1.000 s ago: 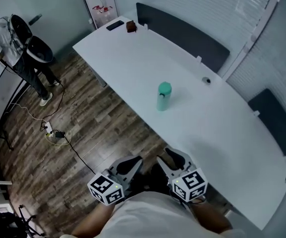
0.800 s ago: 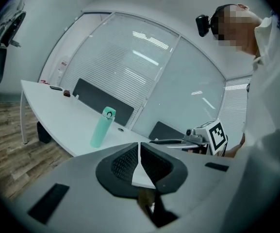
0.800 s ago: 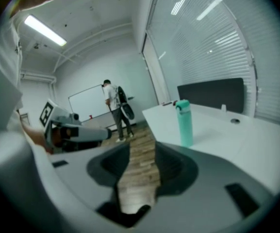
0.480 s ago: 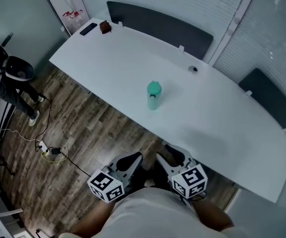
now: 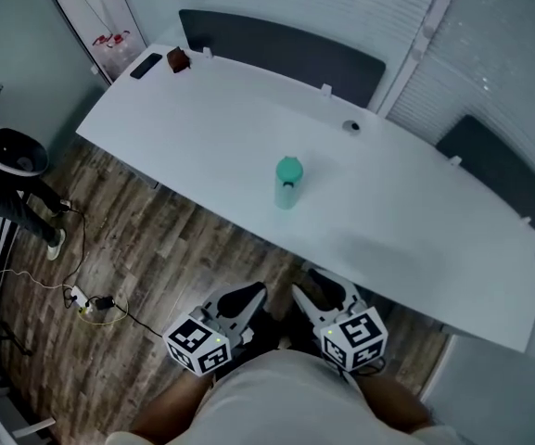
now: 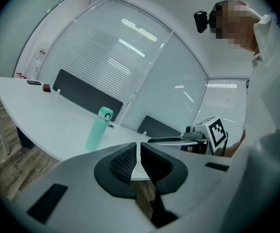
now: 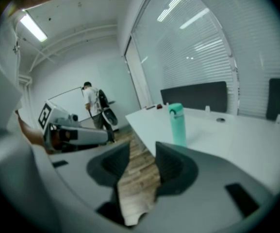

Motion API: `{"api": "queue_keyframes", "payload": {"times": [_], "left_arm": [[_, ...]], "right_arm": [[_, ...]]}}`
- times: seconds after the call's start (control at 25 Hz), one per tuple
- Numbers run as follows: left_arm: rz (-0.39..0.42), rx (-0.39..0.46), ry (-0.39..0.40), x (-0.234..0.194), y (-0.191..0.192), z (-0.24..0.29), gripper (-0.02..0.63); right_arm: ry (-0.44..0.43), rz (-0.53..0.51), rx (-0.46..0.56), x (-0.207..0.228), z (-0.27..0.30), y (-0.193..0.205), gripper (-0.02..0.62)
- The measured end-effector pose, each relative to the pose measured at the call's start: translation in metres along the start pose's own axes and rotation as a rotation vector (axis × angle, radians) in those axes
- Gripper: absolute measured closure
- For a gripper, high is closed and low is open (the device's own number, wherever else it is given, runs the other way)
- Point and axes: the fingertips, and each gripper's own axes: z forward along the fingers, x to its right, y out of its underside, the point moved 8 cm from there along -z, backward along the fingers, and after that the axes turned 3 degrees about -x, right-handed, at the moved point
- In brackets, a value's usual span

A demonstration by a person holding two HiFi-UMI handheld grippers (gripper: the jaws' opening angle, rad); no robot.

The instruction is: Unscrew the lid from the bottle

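Observation:
A mint-green bottle (image 5: 286, 185) stands upright near the front edge of the white table (image 5: 415, 221), with its green lid (image 5: 288, 167) on top. Both grippers hang close to my body, short of the table's edge and well apart from the bottle. The left gripper (image 5: 248, 295) is shut, its pads meeting with nothing between them. The right gripper (image 5: 327, 290) is open and empty. In the left gripper view the bottle (image 6: 97, 130) stands ahead and left of the jaws (image 6: 140, 152). In the right gripper view the bottle (image 7: 177, 125) rises just right of the jaws (image 7: 142, 154).
A dark phone (image 5: 146, 65) and a small brown object (image 5: 177, 60) lie at the table's far left corner. A round grommet (image 5: 351, 126) sits behind the bottle. Dark chairs (image 5: 281, 49) line the far side. A person (image 5: 7, 170) and floor cables (image 5: 86, 299) are at left.
The head view has swung, so the table and bottle sit further left in it and the person has slid to the edge. Both grippers stay low by my body; the bottle stands unmoved.

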Motion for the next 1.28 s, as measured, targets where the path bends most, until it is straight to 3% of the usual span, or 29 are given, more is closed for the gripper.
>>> {"api": "queue_keyframes", "payload": {"times": [0.6, 1.28], "left_arm": [[0.005, 0.000, 0.023, -0.008, 0.000, 0.015, 0.571], [0.105, 0.011, -0.007, -0.055, -0.027, 0.070, 0.553]], "right_arm": [[0.034, -0.018, -0.028, 0.012, 0.001, 0.000, 0.422], [0.095, -0.096, 0.042, 0.060, 0.048, -0.056, 0.423]]}}
